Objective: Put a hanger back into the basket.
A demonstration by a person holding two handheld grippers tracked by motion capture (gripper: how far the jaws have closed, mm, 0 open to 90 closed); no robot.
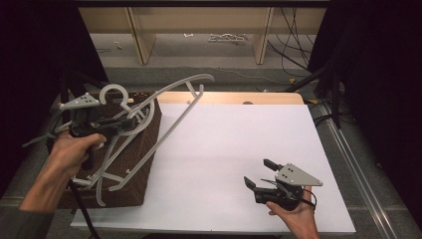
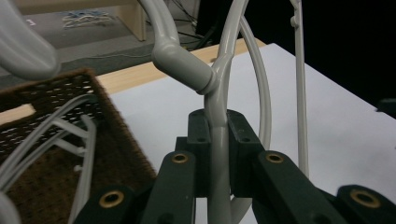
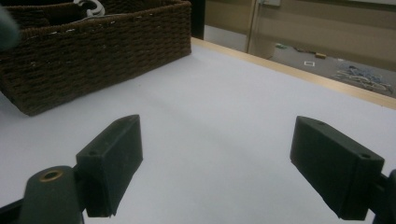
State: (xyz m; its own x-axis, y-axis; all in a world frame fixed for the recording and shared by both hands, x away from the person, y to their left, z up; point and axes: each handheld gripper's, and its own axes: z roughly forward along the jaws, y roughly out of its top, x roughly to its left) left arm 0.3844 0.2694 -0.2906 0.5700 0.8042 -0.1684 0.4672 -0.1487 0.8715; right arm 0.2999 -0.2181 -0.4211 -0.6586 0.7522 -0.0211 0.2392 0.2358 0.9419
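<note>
Lifting a grey plastic hanger [image 1: 171, 107] out of the wicker basket [image 1: 142, 164] looks like the work in hand, and it seems barely begun: the left gripper [image 2: 216, 140] has its jaws pinched tight on the hanger's neck, just below the hook, the frame slanting ahead of the jaws over the white tabletop [image 1: 234, 164]. More hangers [image 1: 107, 172] lie in the basket beneath those jaws. The right gripper [image 3: 224, 163] waits with jaws spread wide and empty, well apart from the basket. How many hangers remain is hard to count; they tangle together.
</note>
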